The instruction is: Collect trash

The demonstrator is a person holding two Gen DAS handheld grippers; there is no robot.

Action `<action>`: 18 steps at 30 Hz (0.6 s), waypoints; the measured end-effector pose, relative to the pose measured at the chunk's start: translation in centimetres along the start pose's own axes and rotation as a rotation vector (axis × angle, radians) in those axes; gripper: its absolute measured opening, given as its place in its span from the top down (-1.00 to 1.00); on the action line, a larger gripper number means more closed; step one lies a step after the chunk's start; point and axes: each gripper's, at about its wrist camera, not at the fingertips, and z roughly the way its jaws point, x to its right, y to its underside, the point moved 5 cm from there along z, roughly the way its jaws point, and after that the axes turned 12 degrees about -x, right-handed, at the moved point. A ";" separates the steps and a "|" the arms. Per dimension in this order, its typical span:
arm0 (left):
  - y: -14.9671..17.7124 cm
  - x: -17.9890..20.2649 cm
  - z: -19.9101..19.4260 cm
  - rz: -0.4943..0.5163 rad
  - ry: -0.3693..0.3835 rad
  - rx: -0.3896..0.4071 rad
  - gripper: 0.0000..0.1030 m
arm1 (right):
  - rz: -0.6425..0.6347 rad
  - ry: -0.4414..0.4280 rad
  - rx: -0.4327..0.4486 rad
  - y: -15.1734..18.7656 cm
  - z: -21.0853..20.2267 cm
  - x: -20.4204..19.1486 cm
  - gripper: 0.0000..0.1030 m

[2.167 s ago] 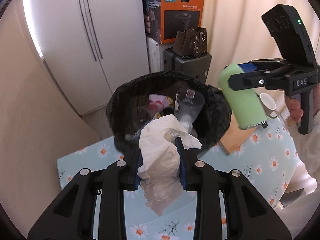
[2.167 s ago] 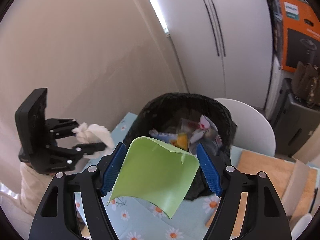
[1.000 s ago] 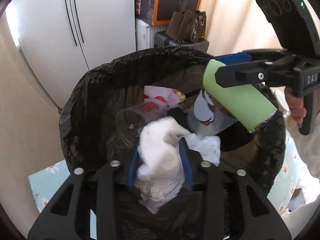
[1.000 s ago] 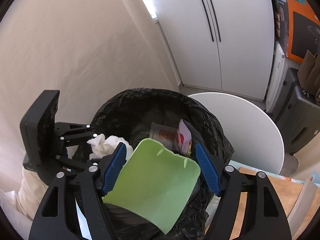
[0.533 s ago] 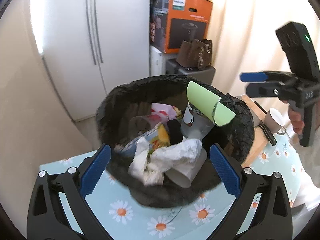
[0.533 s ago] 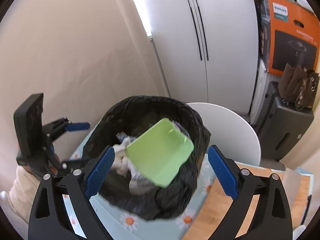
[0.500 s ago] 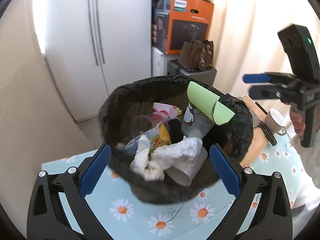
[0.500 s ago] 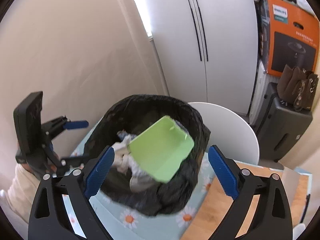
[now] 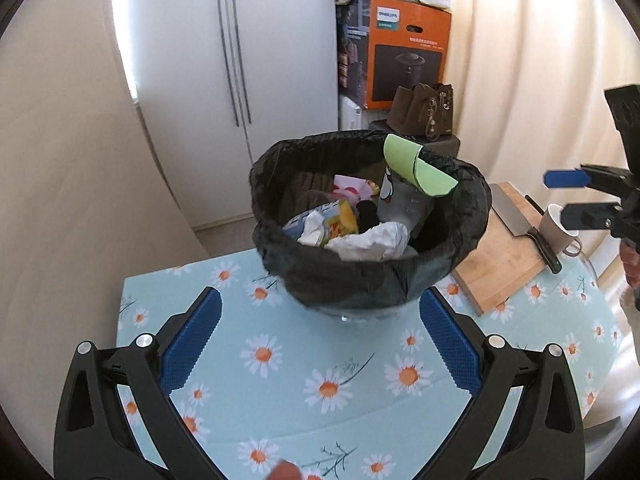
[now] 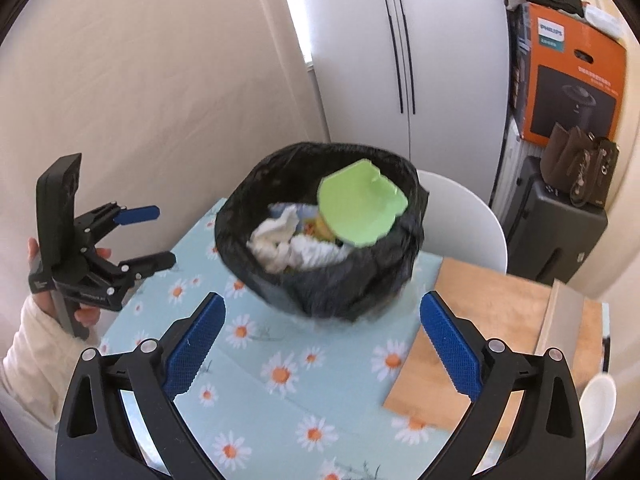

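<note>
I've just released both loads: crumpled white tissue [image 9: 370, 240] and green paper cup [image 9: 416, 168] sit in the black-lined bin [image 9: 360, 280]; left gripper [image 9: 320, 344] and right gripper [image 10: 320, 344] gape empty.

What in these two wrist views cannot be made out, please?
- Bin bottom: hidden under the trash in both views.
- Knife handle end: left wrist view, partly behind the white cup.
- Bin liner detail: motion-blurred in the right wrist view.
- Green paper lower edge: buried among the trash.

One lined bin [image 9: 360, 280], one green paper [image 9: 416, 168], one cutting board [image 9: 500, 264], one knife [image 9: 528, 224], one cup [image 9: 556, 232], one orange box [image 9: 404, 56]
</note>
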 end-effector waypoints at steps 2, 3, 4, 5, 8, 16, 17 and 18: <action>0.9 0.1 -0.5 -0.008 -0.013 0.004 -0.89 | 0.001 0.008 -0.008 1.2 -0.4 -0.4 -0.83; 1.4 0.2 -0.7 -0.014 -0.024 0.003 -0.89 | 0.002 0.010 -0.010 1.6 -0.5 -0.6 -0.83; 1.9 0.3 -0.9 -0.017 -0.032 0.000 -0.89 | 0.004 0.013 -0.016 2.3 -0.6 -0.7 -0.83; 2.3 0.5 -1.0 -0.021 -0.036 0.000 -0.89 | 0.005 0.018 -0.021 2.8 -0.7 -0.9 -0.83; 3.3 0.9 -1.5 -0.034 -0.019 0.003 -0.89 | 0.005 0.019 -0.031 4.2 -0.9 -1.3 -0.83; 5.8 1.8 -2.2 -0.058 -0.031 -0.009 -0.89 | -0.006 0.025 -0.045 7.2 -1.0 -2.1 -0.83; 6.1 1.9 -2.3 -0.054 -0.040 -0.010 -0.89 | -0.007 0.027 -0.045 7.3 -1.0 -2.1 -0.83; 6.3 2.0 -2.4 -0.048 -0.052 -0.011 -0.89 | -0.008 0.028 -0.046 7.5 -1.0 -2.2 -0.83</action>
